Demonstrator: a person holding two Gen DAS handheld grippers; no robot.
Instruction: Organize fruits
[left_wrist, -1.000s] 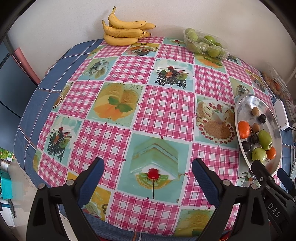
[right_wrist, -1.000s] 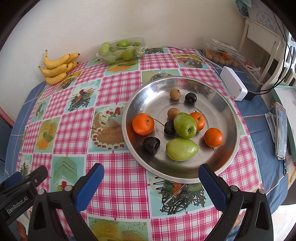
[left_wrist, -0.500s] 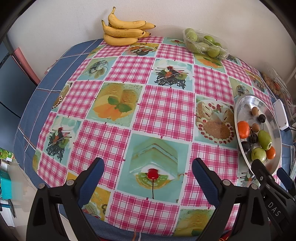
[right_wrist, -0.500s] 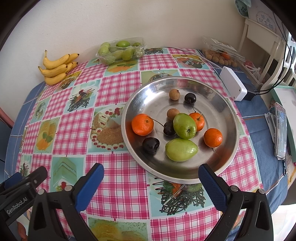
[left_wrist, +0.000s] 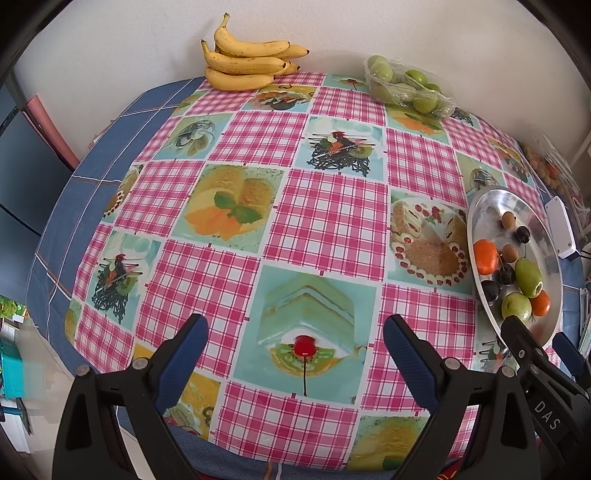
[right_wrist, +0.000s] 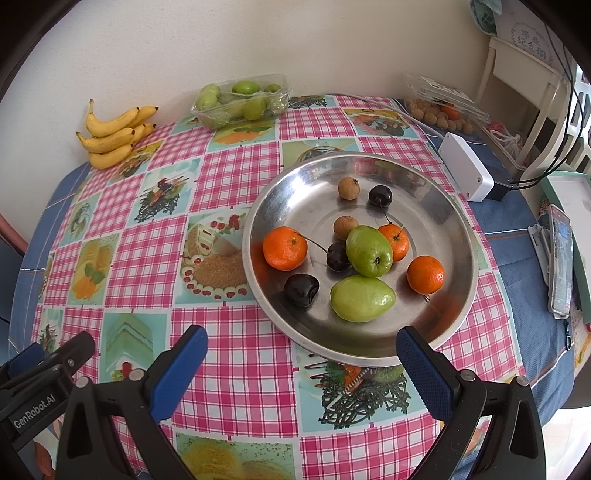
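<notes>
A steel plate (right_wrist: 436, 206) holds mixed fruit: three oranges (right_wrist: 284, 248), two green fruits (right_wrist: 362, 299), dark cherries (right_wrist: 301, 290) and two brown longans (right_wrist: 348, 188). The plate also shows at the right of the left wrist view (left_wrist: 491, 199). My right gripper (right_wrist: 301, 349) is open and empty, just in front of the plate's near rim. My left gripper (left_wrist: 295, 334) is open and empty over the checked tablecloth, left of the plate. A bunch of bananas (left_wrist: 247, 62) and a clear tub of green fruit (left_wrist: 406, 88) lie at the table's far edge.
A white box (right_wrist: 466, 166) with a cable sits right of the plate. A clear pack of small brown fruit (right_wrist: 439, 107) lies behind it. A phone (right_wrist: 561, 254) lies at the right edge. The wall stands close behind the table.
Both views have shifted very slightly; the grippers stay open and nothing on the table has moved.
</notes>
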